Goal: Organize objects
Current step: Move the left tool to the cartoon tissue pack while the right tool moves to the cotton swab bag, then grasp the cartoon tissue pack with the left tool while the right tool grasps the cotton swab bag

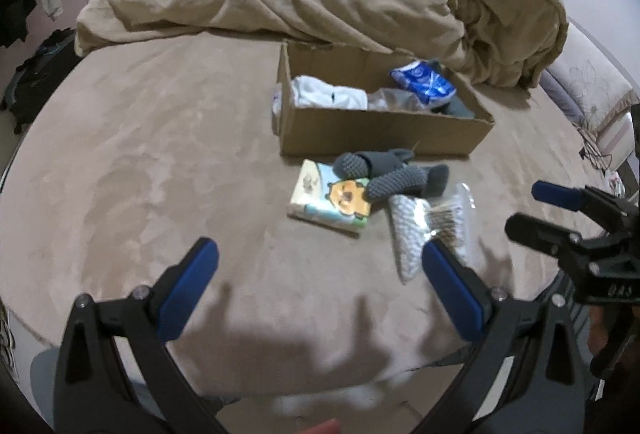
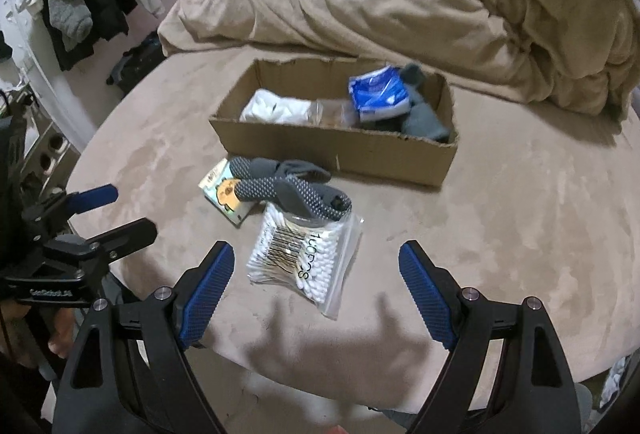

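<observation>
Our right gripper hangs wide and empty with the bag of cotton swabs just ahead between its fingers, long axis running away toward the box, while our left gripper, equally wide, sits farther off.

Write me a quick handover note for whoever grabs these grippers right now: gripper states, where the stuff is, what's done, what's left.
Left gripper: open, empty, above the bed.
Right gripper: open, empty, above the cotton swab bag.
Cardboard box on the bed already holds a white cloth, a blue packet, a grey item and something clear I cannot identify.
Still out, just in front of the box: tissue pack, grey socks lying across it and over the swab bag's far end.
Left: move those three into the box.
</observation>
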`<state>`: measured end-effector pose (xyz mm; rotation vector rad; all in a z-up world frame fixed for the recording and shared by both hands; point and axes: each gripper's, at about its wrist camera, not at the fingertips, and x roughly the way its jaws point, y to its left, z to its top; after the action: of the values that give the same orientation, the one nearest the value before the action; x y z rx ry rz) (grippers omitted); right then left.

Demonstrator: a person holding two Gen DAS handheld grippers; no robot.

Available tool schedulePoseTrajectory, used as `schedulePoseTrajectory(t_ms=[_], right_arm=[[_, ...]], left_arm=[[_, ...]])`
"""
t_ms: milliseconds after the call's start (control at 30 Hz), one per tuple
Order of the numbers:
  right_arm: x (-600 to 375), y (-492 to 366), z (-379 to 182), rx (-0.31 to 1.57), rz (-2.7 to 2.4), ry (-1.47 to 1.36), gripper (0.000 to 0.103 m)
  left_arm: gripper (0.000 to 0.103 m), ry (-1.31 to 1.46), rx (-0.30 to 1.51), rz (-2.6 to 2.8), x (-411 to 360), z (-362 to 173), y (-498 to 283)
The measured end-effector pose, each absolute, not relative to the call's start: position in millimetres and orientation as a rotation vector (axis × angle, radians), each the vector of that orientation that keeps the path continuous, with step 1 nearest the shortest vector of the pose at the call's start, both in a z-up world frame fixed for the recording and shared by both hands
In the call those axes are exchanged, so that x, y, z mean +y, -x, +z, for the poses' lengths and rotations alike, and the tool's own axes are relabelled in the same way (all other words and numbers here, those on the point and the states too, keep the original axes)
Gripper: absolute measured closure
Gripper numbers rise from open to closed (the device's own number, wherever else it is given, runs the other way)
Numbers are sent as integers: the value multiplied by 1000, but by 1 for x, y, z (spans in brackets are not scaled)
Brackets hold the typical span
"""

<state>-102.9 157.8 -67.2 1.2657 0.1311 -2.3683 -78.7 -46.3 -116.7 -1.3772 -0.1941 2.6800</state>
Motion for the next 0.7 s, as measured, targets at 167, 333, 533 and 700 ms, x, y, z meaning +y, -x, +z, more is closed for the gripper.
schedulePoseTrajectory(t_ms=[167, 333, 533, 700], right_arm=[[152, 116, -93, 130, -2335, -1320, 16], [151, 125, -114, 118, -2308, -1364, 16], [147, 132, -136, 86, -2258, -1397, 16], [146, 139, -143, 21, -2219, -1402, 16]], left_arm=[[0, 1409, -127, 2640, -40, -138, 105], [0, 1427, -82, 2608, -37, -159, 121], [1, 1443, -145, 2558, -41, -177, 135], [4, 1434, -111, 2599, -37, -184, 143]])
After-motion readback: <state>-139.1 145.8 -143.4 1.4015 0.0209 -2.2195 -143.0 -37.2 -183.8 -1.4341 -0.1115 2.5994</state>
